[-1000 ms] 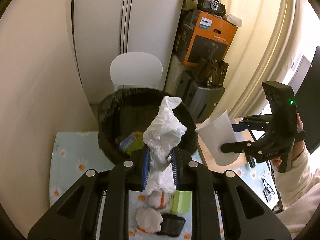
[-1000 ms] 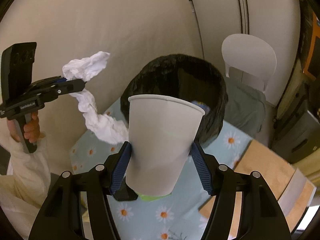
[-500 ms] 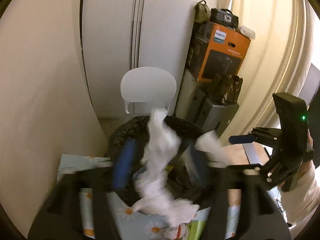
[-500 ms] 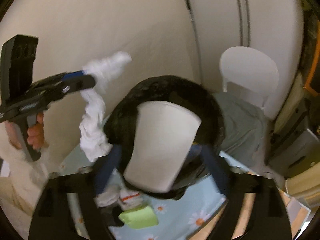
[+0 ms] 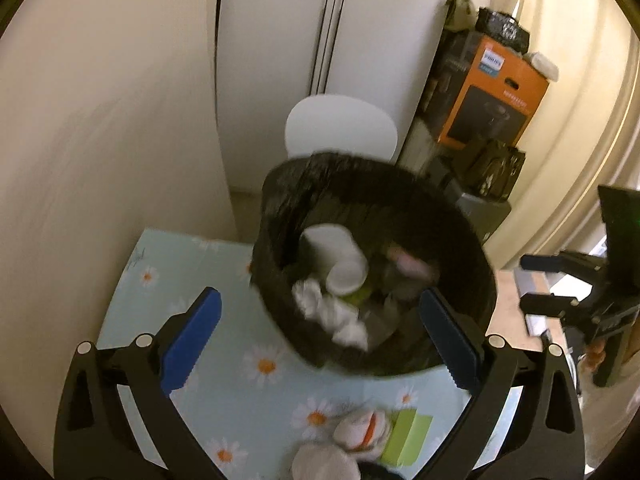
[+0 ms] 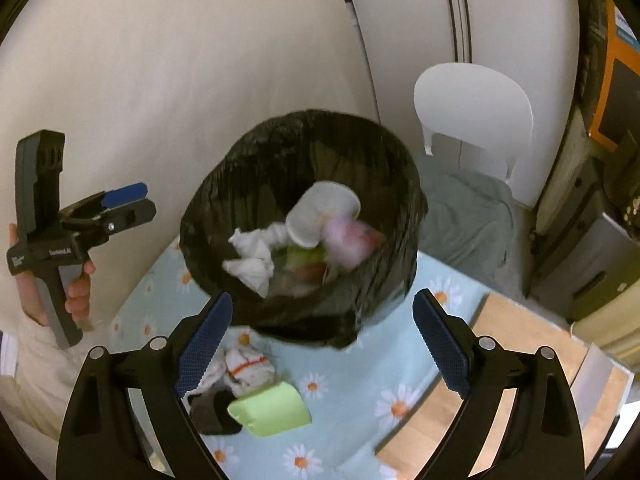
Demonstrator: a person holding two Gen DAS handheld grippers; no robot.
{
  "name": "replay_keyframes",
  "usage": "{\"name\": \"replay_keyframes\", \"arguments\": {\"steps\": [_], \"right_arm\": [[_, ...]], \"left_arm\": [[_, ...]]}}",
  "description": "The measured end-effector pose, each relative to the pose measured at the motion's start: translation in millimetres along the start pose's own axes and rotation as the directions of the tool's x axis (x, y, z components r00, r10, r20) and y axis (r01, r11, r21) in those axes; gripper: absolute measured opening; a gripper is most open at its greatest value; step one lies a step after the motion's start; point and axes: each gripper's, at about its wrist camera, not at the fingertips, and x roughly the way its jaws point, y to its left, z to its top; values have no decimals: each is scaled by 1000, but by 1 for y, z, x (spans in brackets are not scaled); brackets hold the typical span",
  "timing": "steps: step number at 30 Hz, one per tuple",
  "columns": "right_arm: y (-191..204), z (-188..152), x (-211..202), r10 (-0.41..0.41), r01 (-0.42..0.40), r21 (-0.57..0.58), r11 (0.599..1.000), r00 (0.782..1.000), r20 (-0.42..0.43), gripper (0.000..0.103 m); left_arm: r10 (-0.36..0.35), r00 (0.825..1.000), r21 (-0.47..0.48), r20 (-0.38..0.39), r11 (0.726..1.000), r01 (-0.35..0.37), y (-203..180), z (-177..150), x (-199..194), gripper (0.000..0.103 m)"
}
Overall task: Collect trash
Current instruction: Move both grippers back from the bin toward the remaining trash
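Motion blur smears the bin's (image 6: pixel 224 200) contents, yet the paper cup (image 6: pixel 322 216) lies tipped on its side inside beside the crumpled tissue (image 6: pixel 252 258), mouth toward the bench's near edge, both tools, left tool (image 5: pixel 320 334) and right tool (image 6: pixel 322 342), having just spread wide and empty.

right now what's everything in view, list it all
black bag-lined trash bin: 1, black, on the daisy-print mat
white paper cup: 1, white, inside the bin
crumpled white tissue: 1, white, inside the bin
light blue daisy-print mat: 1, blue, floor
green sticky-note pad: 1, green, on the mat before the bin
white plastic chair: 1, white, behind the bin
orange cardboard box: 1, orange, stacked right
left hand-held gripper: 1, black, open, empty
right hand-held gripper: 1, black, open, empty
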Motion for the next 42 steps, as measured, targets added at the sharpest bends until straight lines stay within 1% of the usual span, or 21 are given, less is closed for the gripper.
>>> {"name": "replay_keyframes", "arguments": {"steps": [5,16,23,28,31,34,37,42], "right_arm": [[7,-18,-2,15,-15,-1,1000,1000,-23,88],[35,-49,1,31,-35,-59,998,997,-76,88],[46,-70,18,45,-56,-77,995,990,-136,88],[53,-84,35,38,-60,-114,992,982,-186,88],[58,-92,44,-1,-30,-158,987,981,-196,88],[61,-101,56,-16,-26,-189,982,976,-216,88],[64,-110,72,-23,-31,-209,977,968,-250,88],[69,-125,95,6,-75,-215,974,951,-308,88]], "left_arm": [[25,999,-19,-43,999,-26,-1,-25,-5,97],[59,994,-50,-92,997,-64,1,-73,-24,97],[87,987,-27,-133,995,-92,-1,-106,-20,97],[74,984,-66,-163,994,-86,4,-131,-14,97],[74,983,-74,-167,993,-87,5,-145,-11,97],[92,980,-106,-178,988,-112,9,-156,-6,97],[71,977,-145,-199,984,-101,15,-169,1,97],[17,974,-146,-225,988,-51,14,-184,12,97]]}}
